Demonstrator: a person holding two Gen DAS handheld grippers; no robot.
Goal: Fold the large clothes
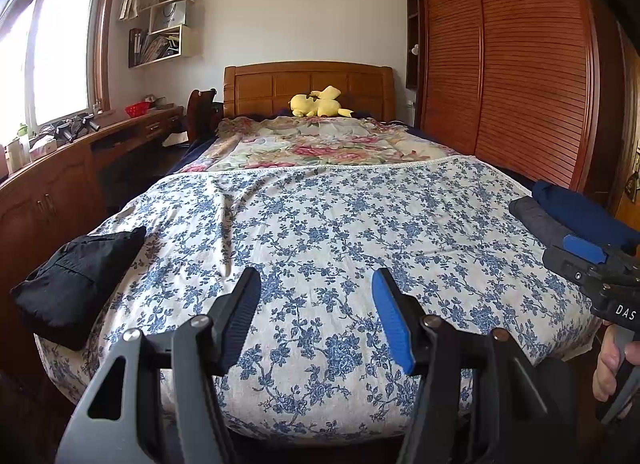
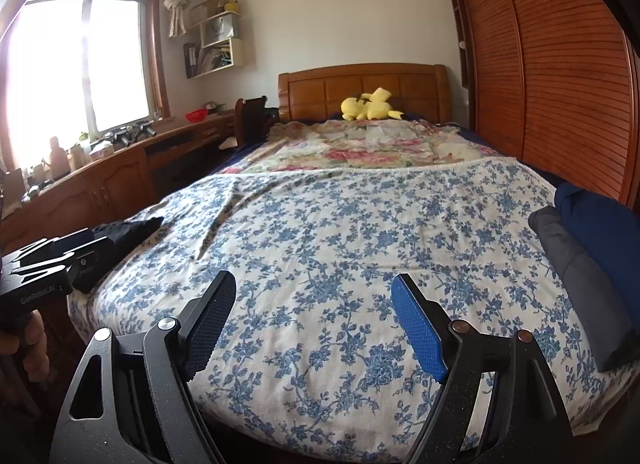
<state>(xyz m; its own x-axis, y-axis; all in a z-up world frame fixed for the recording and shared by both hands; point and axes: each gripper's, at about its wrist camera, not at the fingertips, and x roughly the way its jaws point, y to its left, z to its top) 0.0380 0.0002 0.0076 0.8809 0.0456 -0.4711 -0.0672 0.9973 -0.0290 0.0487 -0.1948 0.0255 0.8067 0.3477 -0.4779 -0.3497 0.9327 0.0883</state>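
Note:
A folded black garment (image 1: pixel 76 284) lies at the bed's left edge; it also shows in the right wrist view (image 2: pixel 124 232). A folded grey garment (image 2: pixel 580 284) and a dark blue one (image 2: pixel 600 223) lie stacked at the right edge, also in the left wrist view (image 1: pixel 540 219). My left gripper (image 1: pixel 316 284) is open and empty above the blue floral sheet (image 1: pixel 320 223) near the foot of the bed. My right gripper (image 2: pixel 312 288) is open and empty, also over the sheet (image 2: pixel 340 232). Each gripper shows at the edge of the other's view.
A floral quilt (image 1: pixel 320 143) and a yellow plush toy (image 1: pixel 320 101) lie near the wooden headboard (image 1: pixel 308 83). A long wooden desk (image 1: pixel 80 151) with small items runs along the left under the window. Louvred wardrobe doors (image 1: pixel 520 63) stand on the right.

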